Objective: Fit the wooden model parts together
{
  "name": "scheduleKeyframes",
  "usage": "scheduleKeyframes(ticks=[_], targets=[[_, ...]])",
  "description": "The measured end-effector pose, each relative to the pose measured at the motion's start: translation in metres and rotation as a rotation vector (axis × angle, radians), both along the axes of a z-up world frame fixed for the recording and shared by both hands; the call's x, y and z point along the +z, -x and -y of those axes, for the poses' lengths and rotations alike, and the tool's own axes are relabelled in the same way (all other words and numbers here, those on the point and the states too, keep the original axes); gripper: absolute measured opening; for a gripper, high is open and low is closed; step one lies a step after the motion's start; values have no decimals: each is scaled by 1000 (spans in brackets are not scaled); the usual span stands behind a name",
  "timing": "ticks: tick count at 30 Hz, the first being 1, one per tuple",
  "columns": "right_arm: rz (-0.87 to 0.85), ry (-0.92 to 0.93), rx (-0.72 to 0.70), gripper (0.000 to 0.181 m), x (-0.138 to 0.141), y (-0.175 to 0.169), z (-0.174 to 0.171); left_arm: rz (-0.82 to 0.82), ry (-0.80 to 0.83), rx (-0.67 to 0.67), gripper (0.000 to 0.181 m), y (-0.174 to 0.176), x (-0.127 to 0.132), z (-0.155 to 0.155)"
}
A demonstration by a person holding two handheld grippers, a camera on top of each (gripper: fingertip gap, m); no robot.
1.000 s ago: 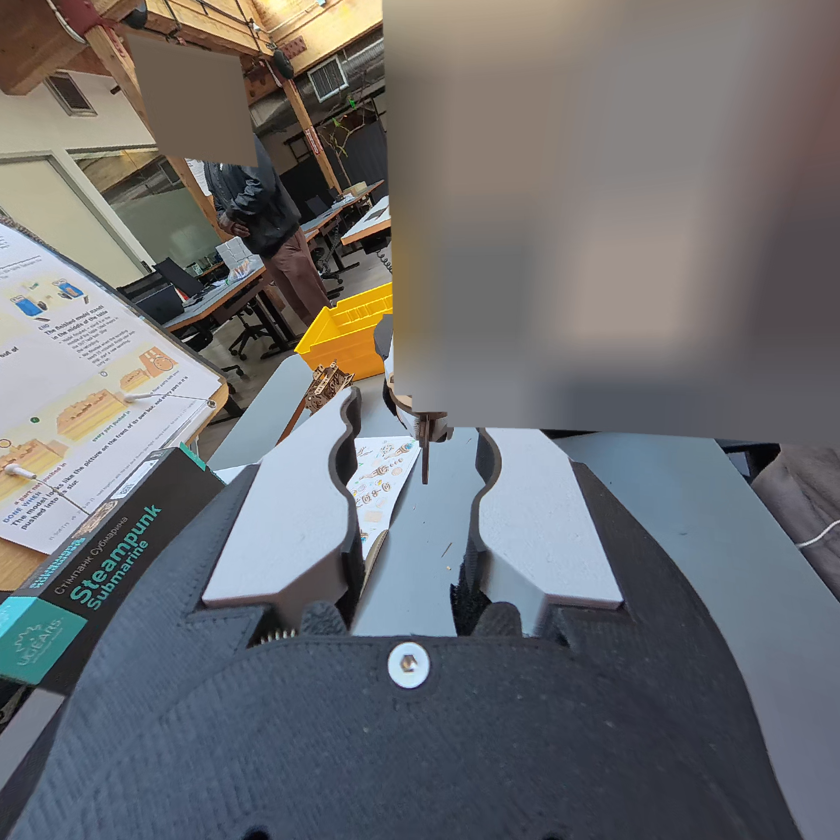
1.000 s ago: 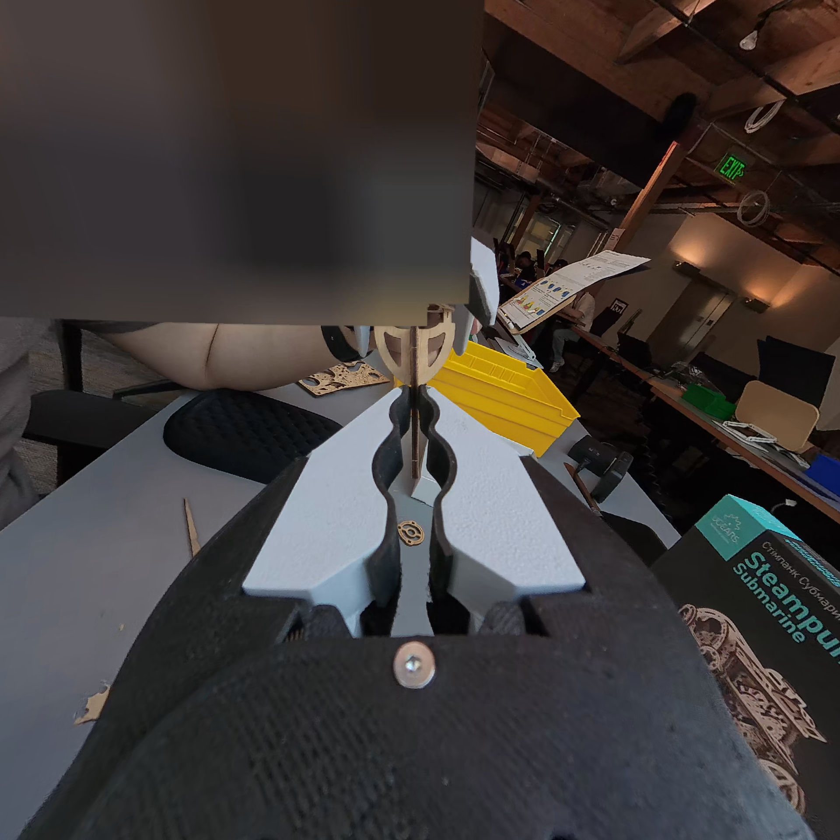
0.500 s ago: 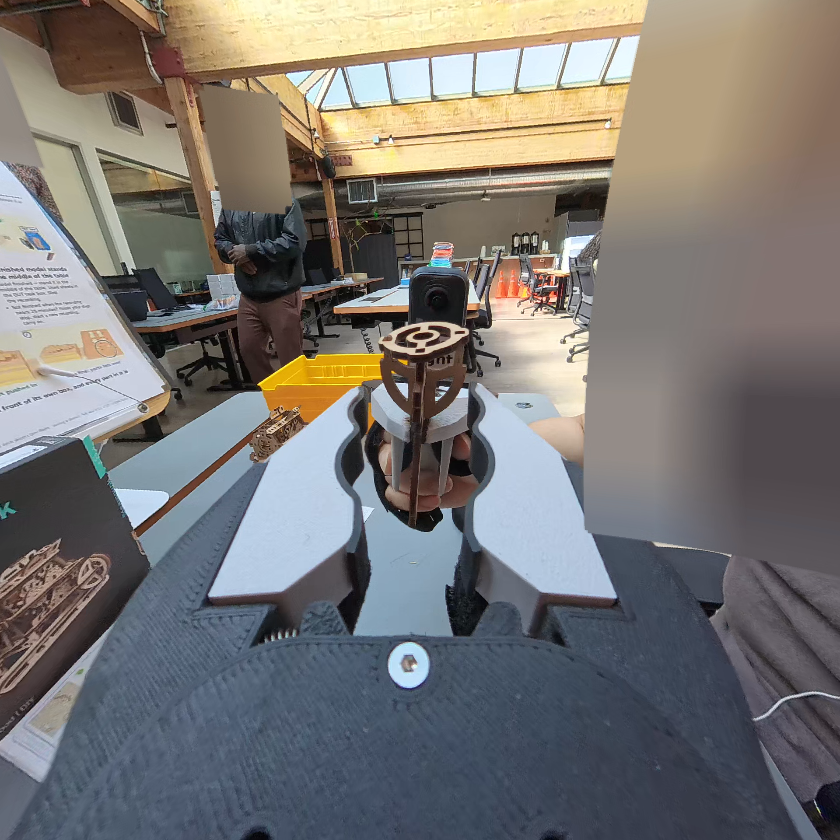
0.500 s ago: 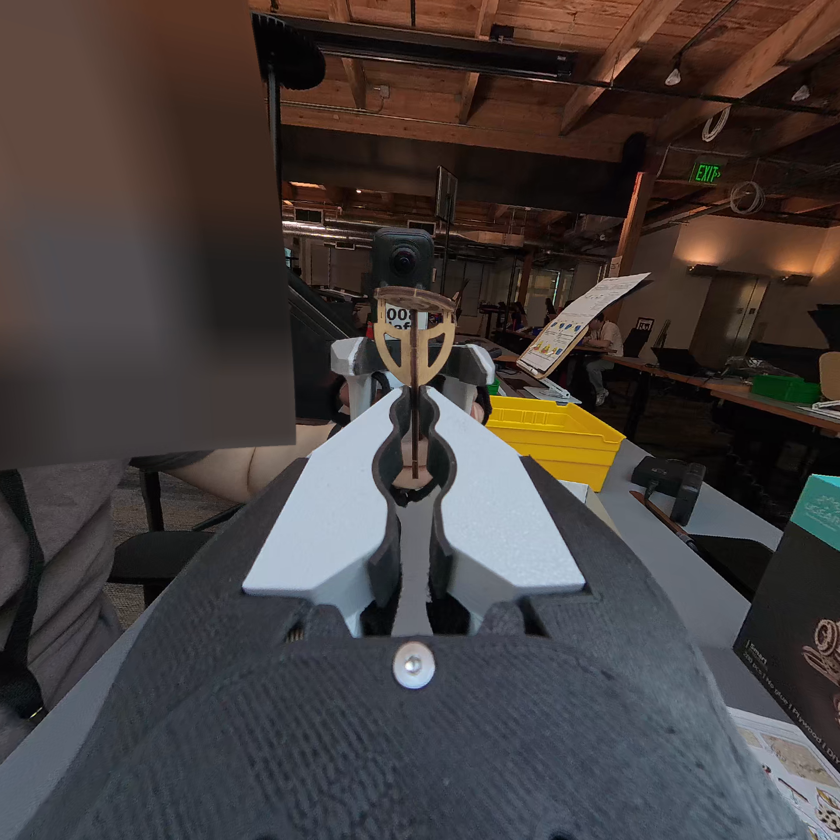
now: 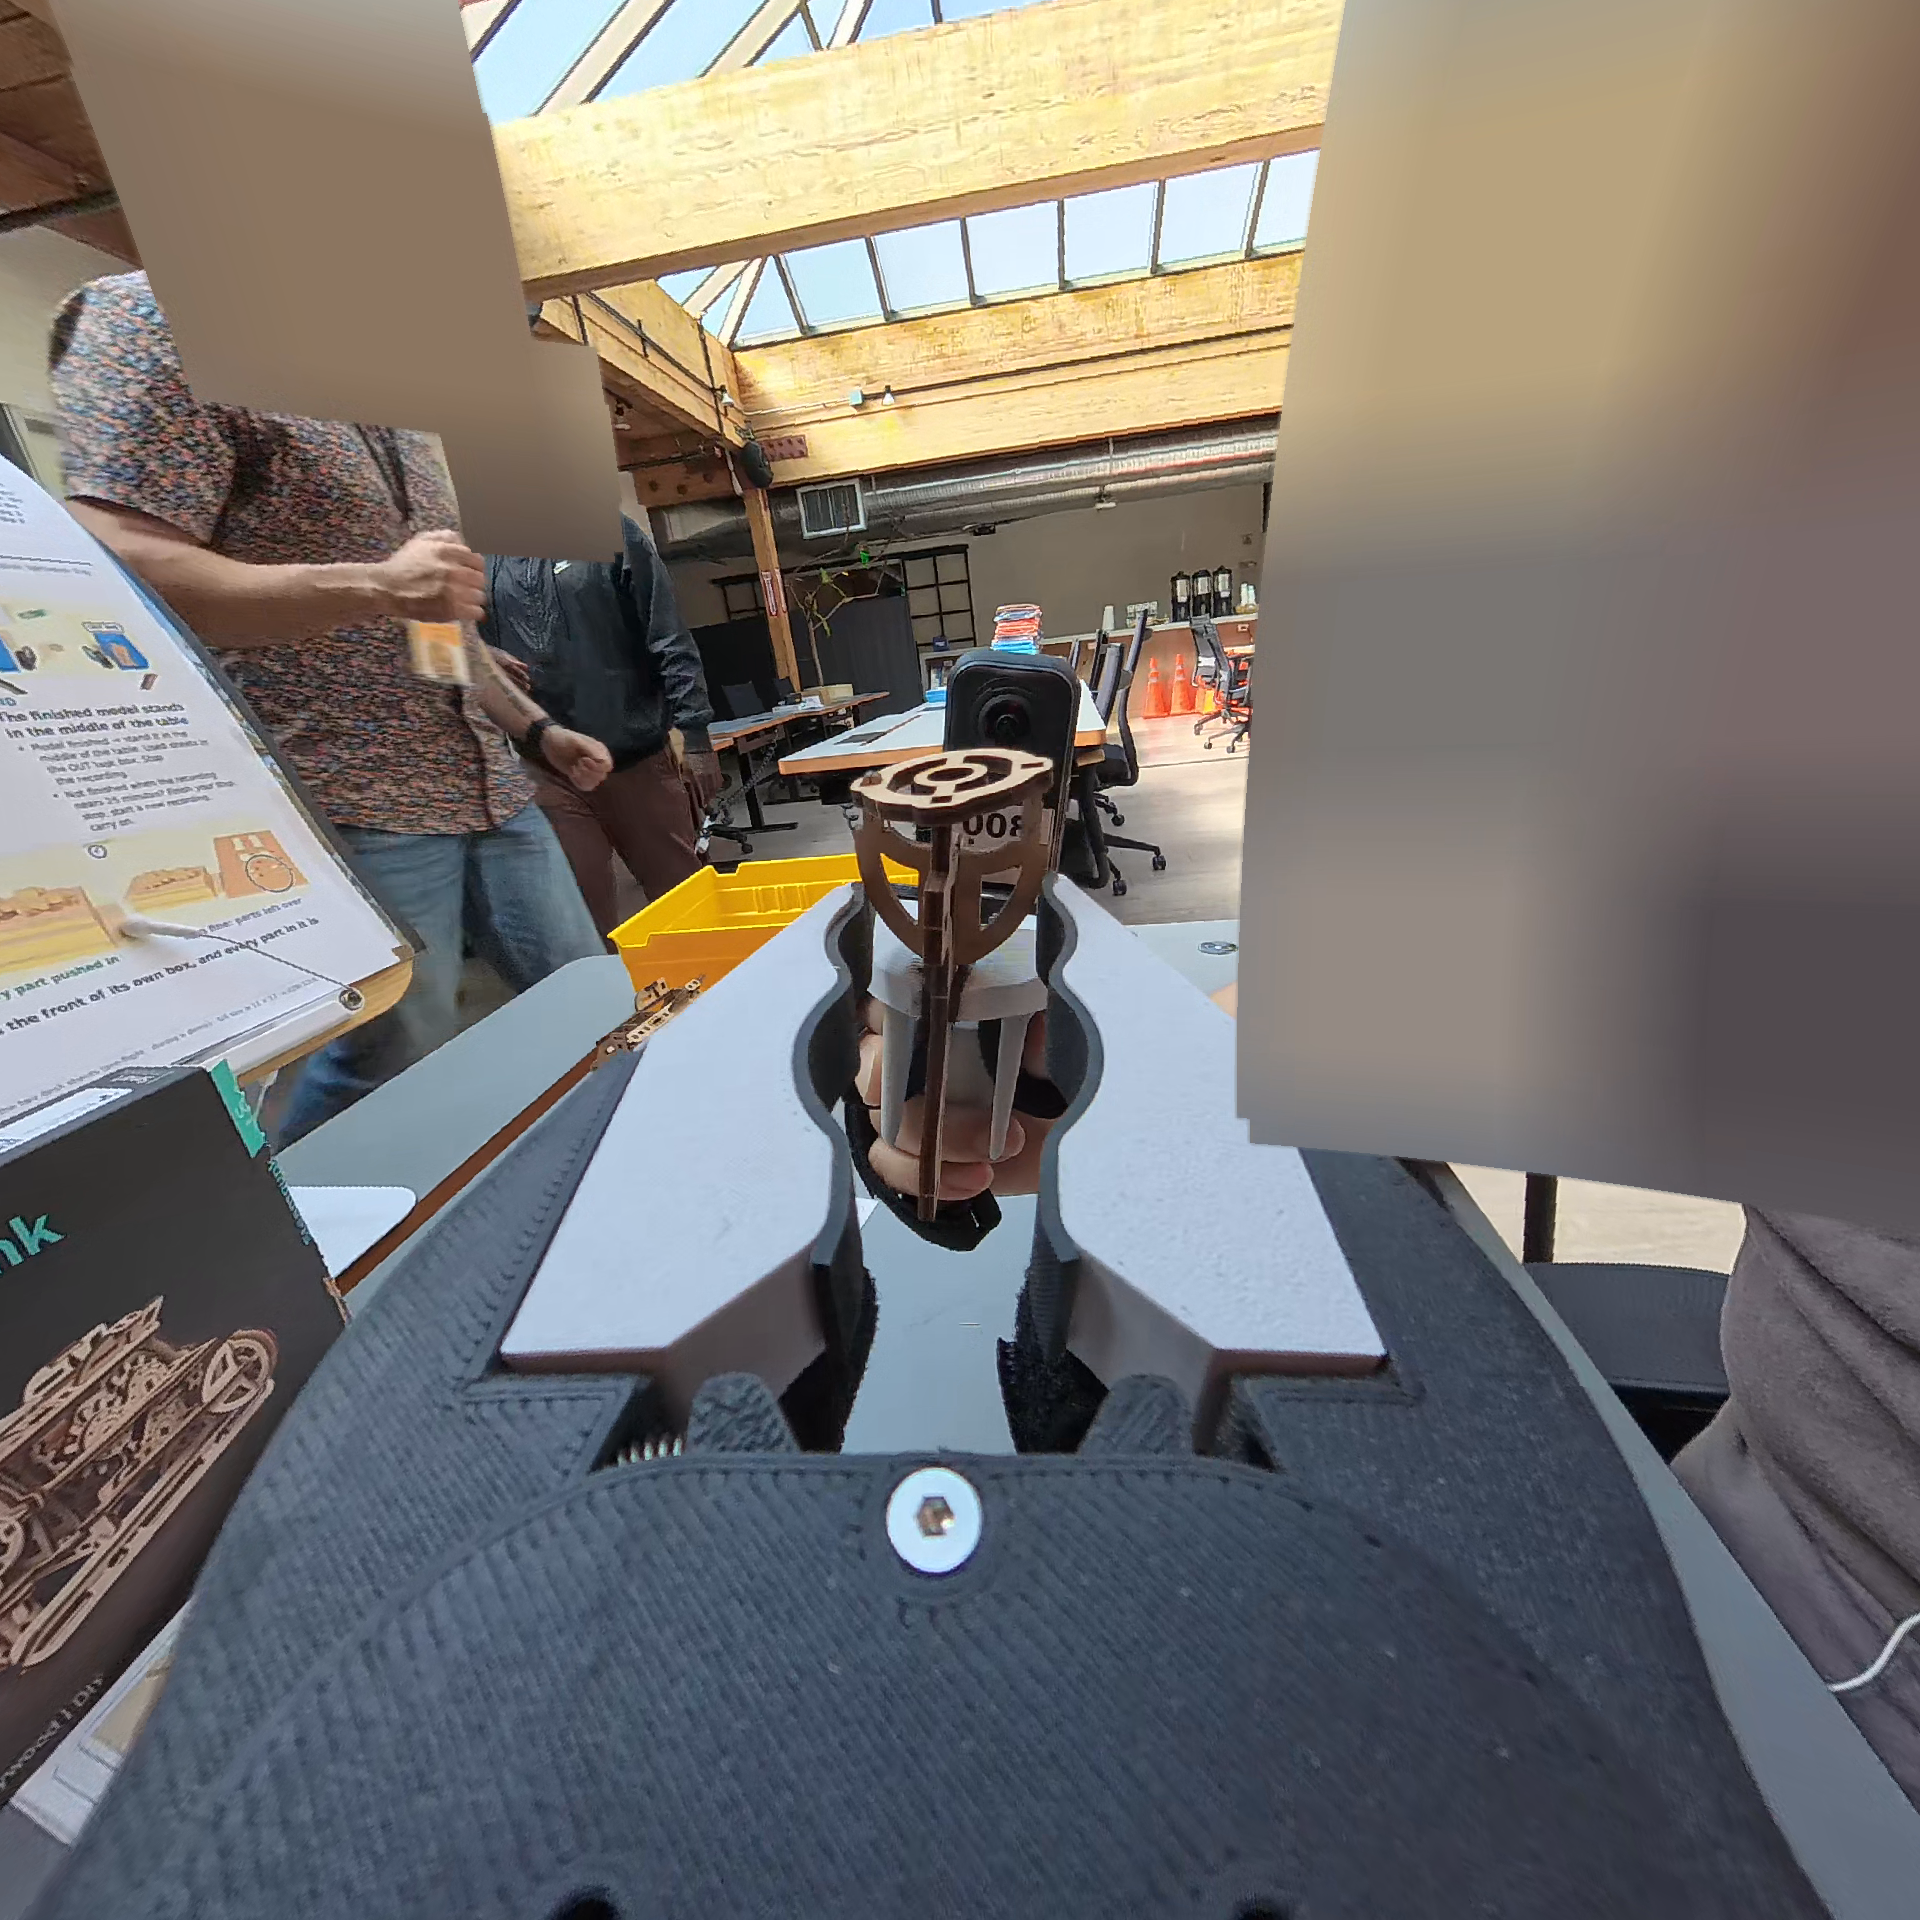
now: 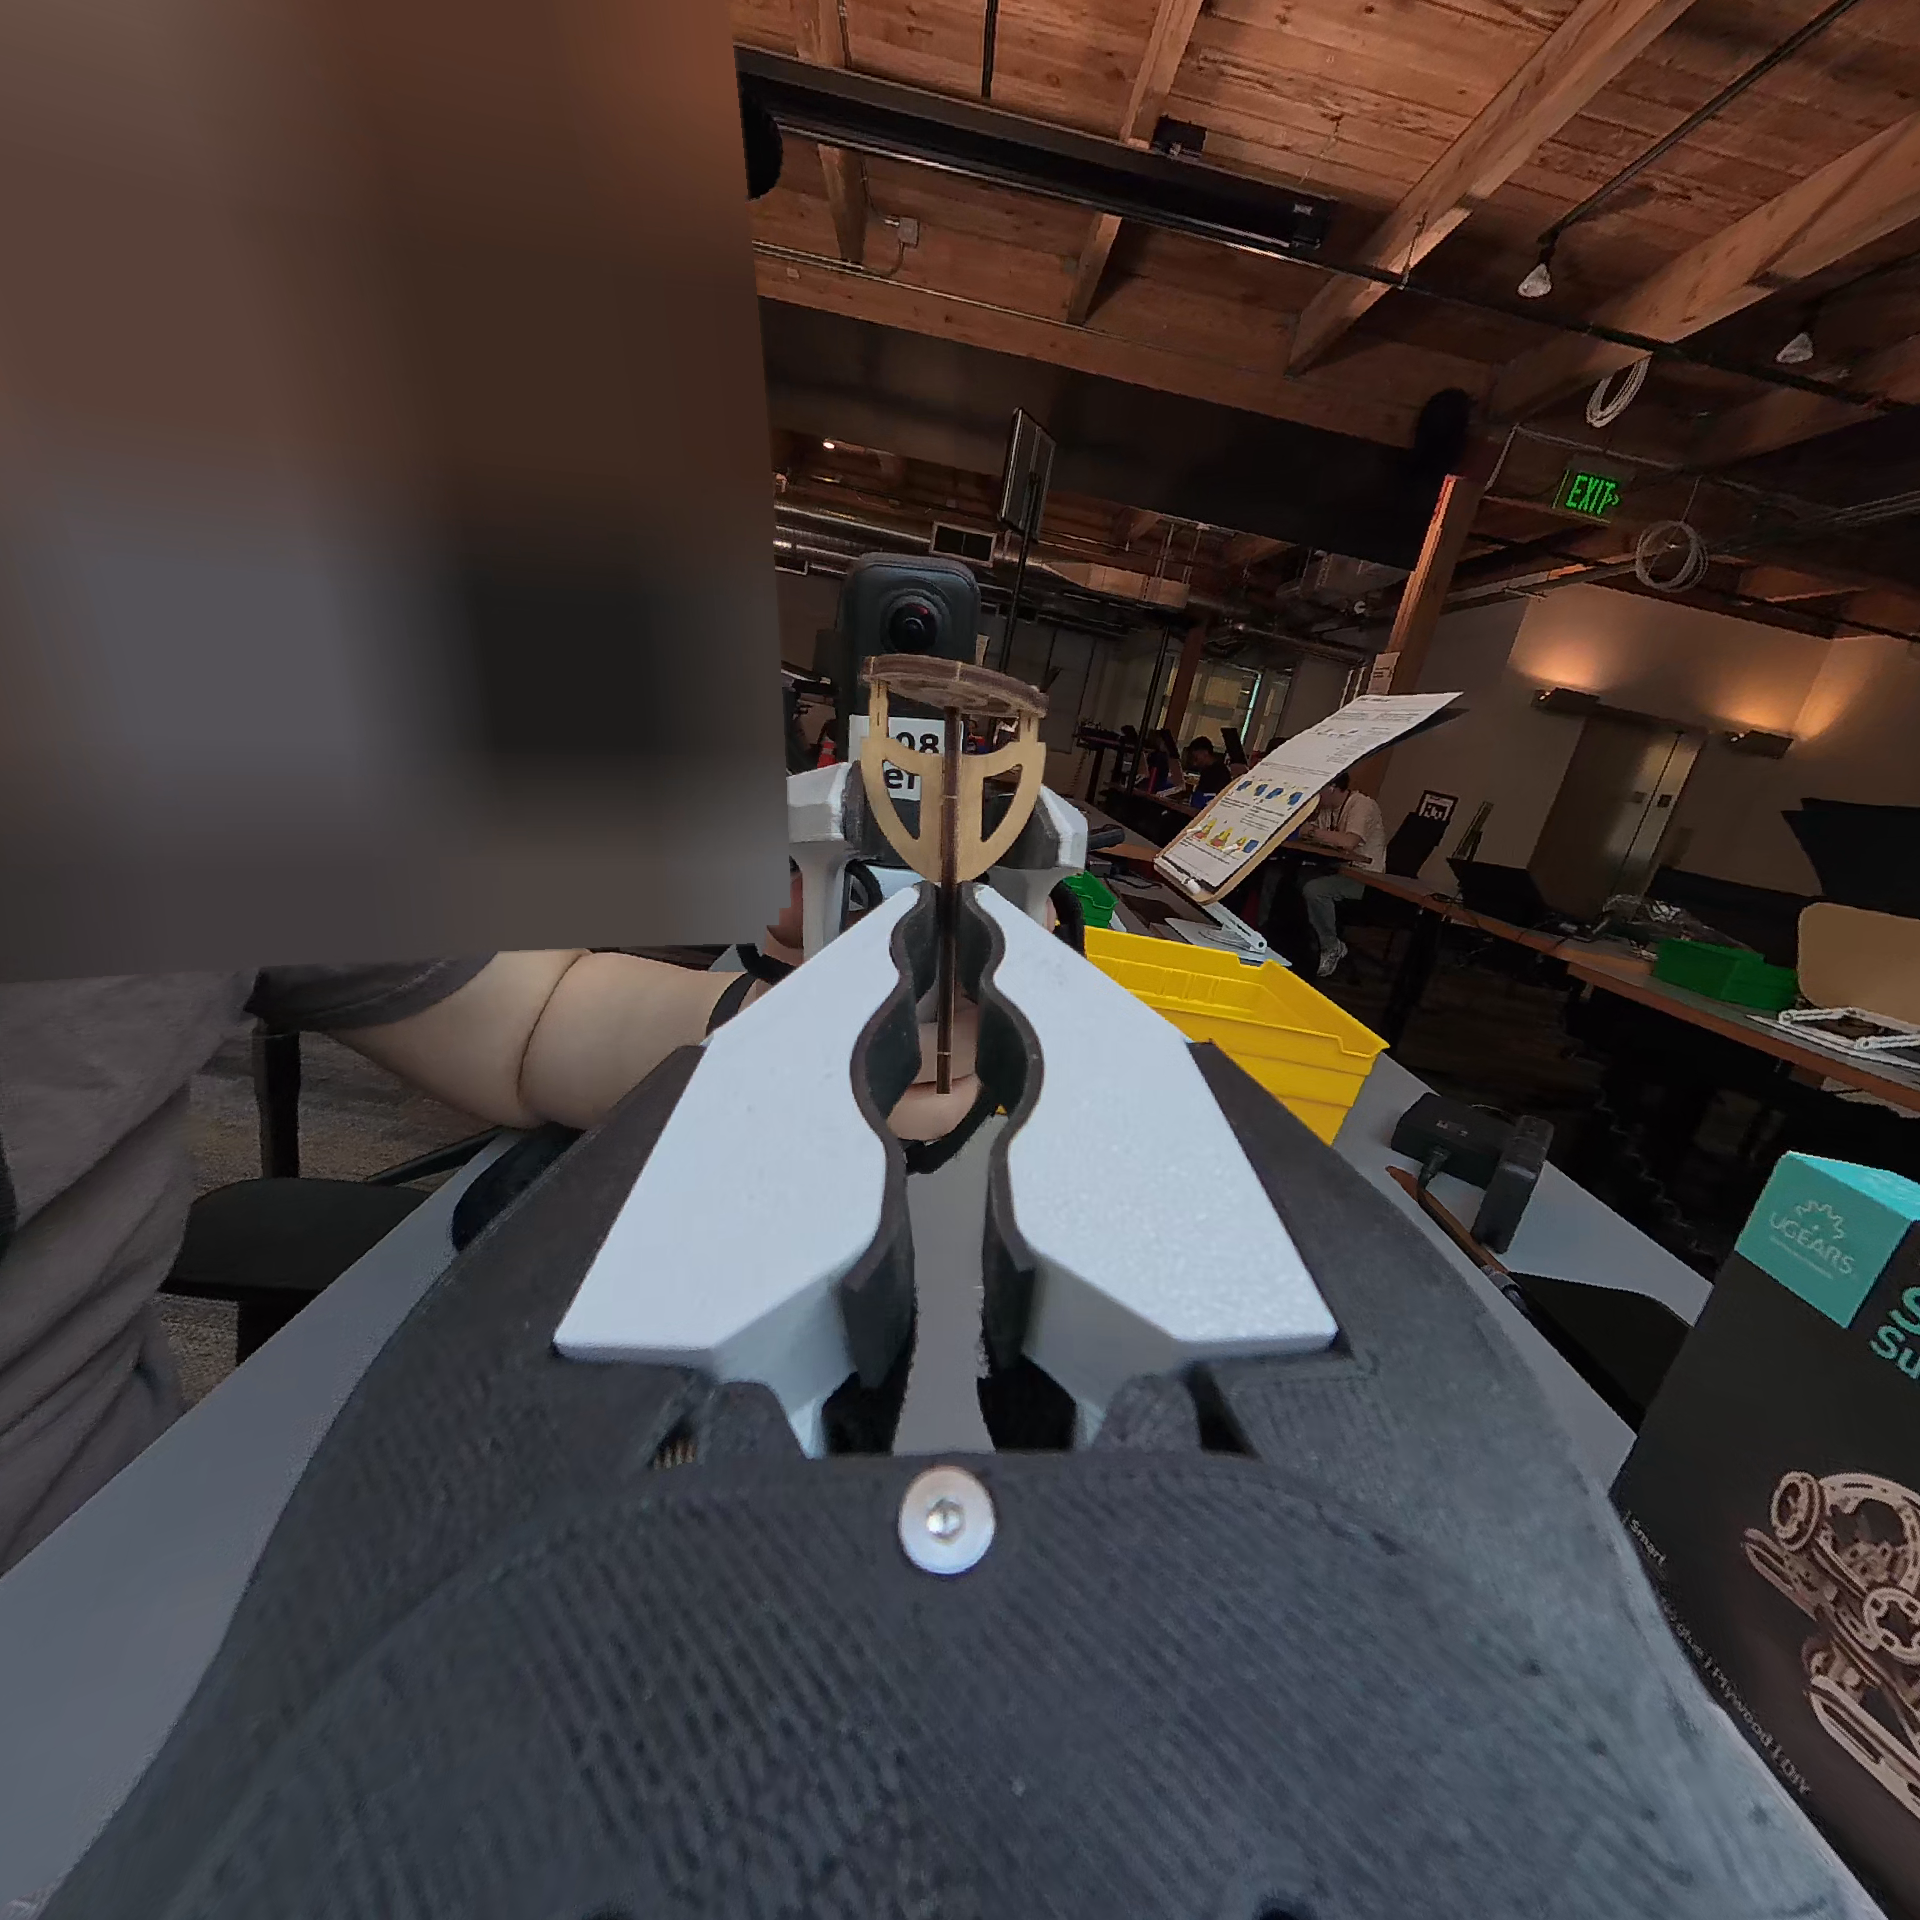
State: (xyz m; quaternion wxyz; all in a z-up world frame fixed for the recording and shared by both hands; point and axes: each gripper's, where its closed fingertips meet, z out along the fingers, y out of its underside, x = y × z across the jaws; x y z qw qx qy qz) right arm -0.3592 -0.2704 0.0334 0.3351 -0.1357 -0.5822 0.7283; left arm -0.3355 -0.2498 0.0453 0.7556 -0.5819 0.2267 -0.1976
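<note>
A small wooden assembly, a shield-shaped plate crossed by a thin strip with a round disc on top, stands upright in the air. My right gripper is shut on its thin lower strip. In the left wrist view the same assembly sits just past my left gripper, which is open. The left fingers flank the shield plate on both sides. I cannot tell whether they touch it. The right gripper's white fingers face the left one head-on. A hand shows behind them.
A yellow bin stands on the grey table, with a part-built wooden model beside it. A black kit box and an instruction sheet on a stand are at left. Two people stand beyond the table. Less than 4 cm separates the two grippers' tips.
Both grippers have tilted up from the table and lifted the assembly into the air. The right gripper still holds it. A person in a patterned shirt has come into the left wrist view.
</note>
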Motion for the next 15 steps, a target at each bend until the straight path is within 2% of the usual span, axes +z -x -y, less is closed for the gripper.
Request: scheduleKeyframes(ticks=[6,10,13,15], targets=[[-59,-62,-44,3,-3,1,-3,-58,-19,57,29,2,-3,-3],[-100,-153,-99,18,-7,3,-7,-63,-18,88,29,10,-2,-4],[-115,-245,-114,25,-12,2,-12,-119,-32,177,29,23,-2,-7],[-176,-295,-195,25,-3,1,-25,-184,-45,274,30,35,-3,-10]])
